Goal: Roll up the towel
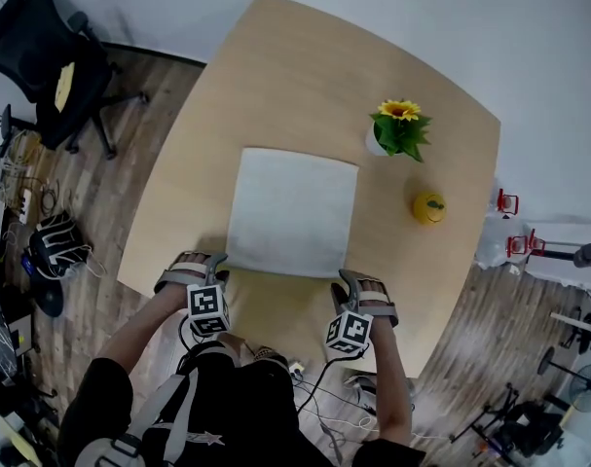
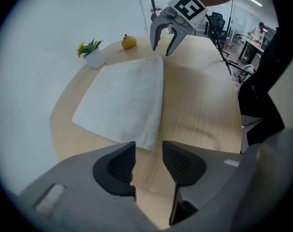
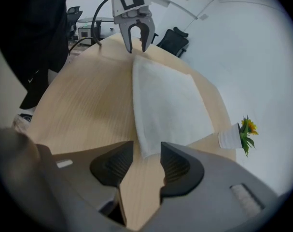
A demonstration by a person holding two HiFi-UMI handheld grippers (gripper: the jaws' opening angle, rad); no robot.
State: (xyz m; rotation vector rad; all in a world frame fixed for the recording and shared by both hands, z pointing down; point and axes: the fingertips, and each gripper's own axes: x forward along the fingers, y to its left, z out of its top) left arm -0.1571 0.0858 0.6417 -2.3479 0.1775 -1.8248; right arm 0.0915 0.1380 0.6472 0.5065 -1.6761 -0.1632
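A white towel [image 1: 292, 212] lies flat and square on the light wooden table [image 1: 305, 66]. My left gripper [image 1: 217, 267] hangs open just above the towel's near left corner. At the near right corner my right gripper [image 1: 341, 284] stands open too. In the left gripper view the towel [image 2: 127, 100] ends at a corner right in front of my left gripper [image 2: 148, 149], and the right gripper [image 2: 164, 45] shows at the far corner. In the right gripper view the towel [image 3: 168, 105] reaches the tips of my right gripper [image 3: 146, 151], with the left gripper [image 3: 136, 42] beyond. Neither gripper's pads press on the cloth.
A potted sunflower [image 1: 399, 129] and a small yellow fruit [image 1: 429, 207] stand to the right of the towel. The table's near edge runs just under my hands. A black office chair [image 1: 52, 66] and cables [image 1: 42, 241] are on the floor at left.
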